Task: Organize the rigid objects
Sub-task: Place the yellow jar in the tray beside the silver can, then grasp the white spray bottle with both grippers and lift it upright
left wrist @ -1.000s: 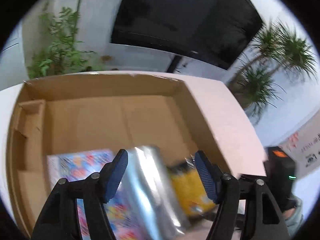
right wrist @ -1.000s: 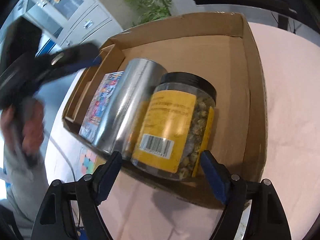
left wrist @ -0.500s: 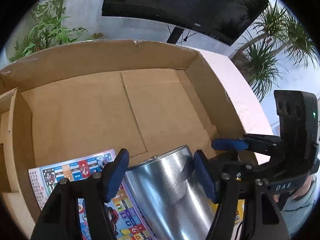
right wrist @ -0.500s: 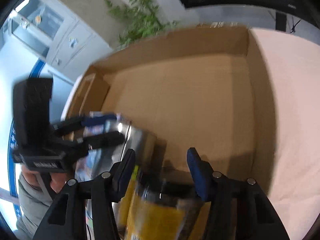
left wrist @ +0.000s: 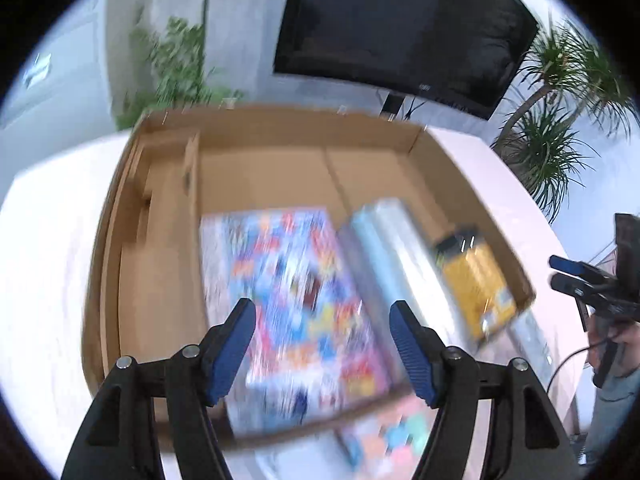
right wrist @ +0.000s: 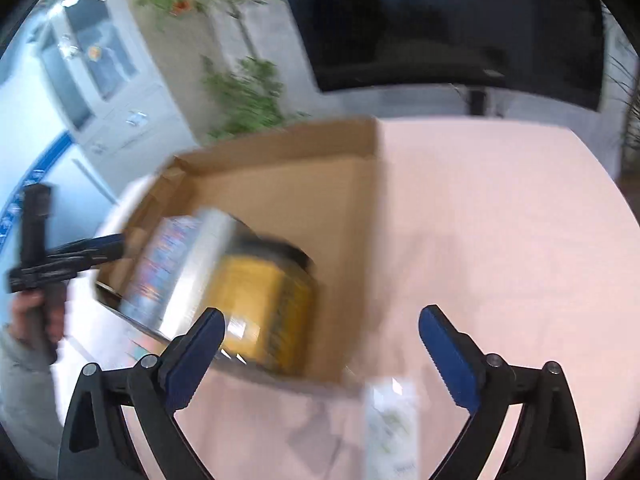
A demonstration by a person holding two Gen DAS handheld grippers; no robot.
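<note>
An open cardboard box (left wrist: 168, 240) (right wrist: 304, 184) lies on the pink table. In it lie a colourful flat box (left wrist: 292, 292) (right wrist: 160, 264), a silver tin can (left wrist: 400, 264) (right wrist: 196, 276) and a jar with a yellow label and black lid (left wrist: 476, 284) (right wrist: 268, 308), side by side. My left gripper (left wrist: 322, 344) is open and empty, above the near edge of the box over the colourful box. My right gripper (right wrist: 320, 354) is open and empty, at the box's near right corner beside the jar. Both views are blurred.
A colourful flat item (left wrist: 388, 436) lies on the table in front of the box. A white packet (right wrist: 392, 420) lies on the pink table (right wrist: 500, 220) near my right gripper. A dark screen (left wrist: 400, 24) and plants (left wrist: 548, 128) stand behind the table.
Both grippers have pulled back from the box. The left one has let go of the tin can and the right one has let go of the jar, and both have opened wider.
</note>
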